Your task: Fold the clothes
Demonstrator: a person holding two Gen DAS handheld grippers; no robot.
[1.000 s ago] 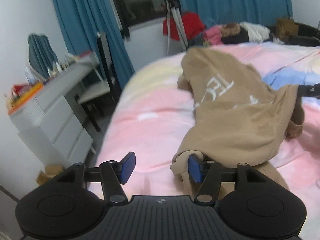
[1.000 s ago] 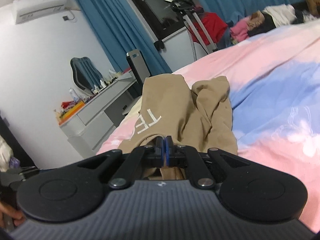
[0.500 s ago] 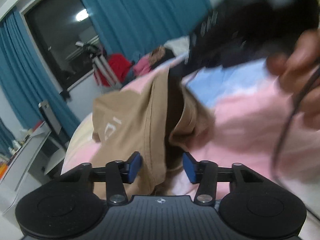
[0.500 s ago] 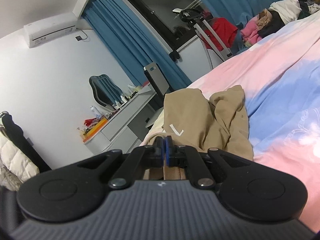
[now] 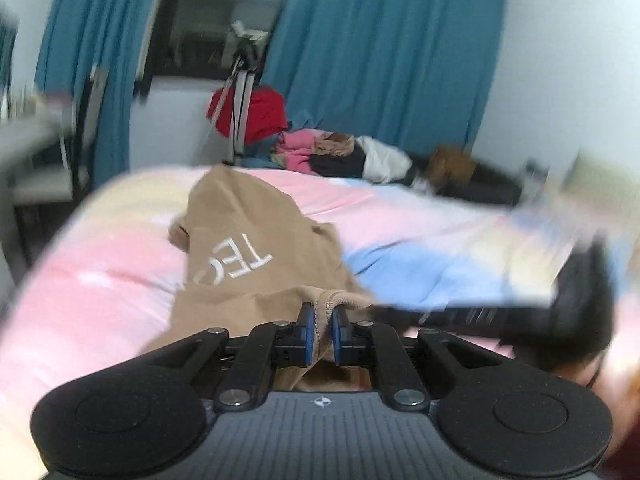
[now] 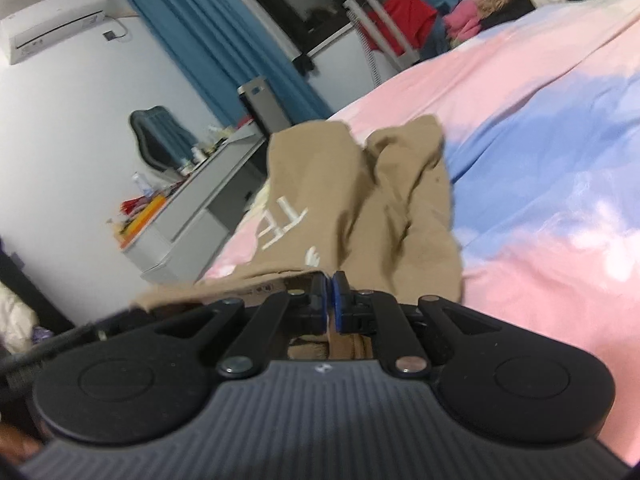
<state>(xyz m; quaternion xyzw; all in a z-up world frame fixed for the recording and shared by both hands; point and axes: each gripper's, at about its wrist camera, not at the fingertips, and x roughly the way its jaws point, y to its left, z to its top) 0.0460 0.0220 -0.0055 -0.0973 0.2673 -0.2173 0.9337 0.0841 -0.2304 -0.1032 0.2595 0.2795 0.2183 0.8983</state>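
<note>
Garment (image 5: 256, 240) stretched ahead on bed (image 5: 120, 264), left gripper (image 5: 323, 328) and right gripper (image 6: 329, 298) pinching its near edge

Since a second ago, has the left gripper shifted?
Yes. The left gripper swung in from the tan garment's side edge, and its jaws, open then, now pinch the ribbed hem.

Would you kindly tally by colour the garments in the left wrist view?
Tan: 1, the tan garment on the bed, gripped by the left tongs and right tongs.
Red: 1, the red garment.
Pink: 1, the pink garment.
White: 1, the white garment.
Total: 4
</note>
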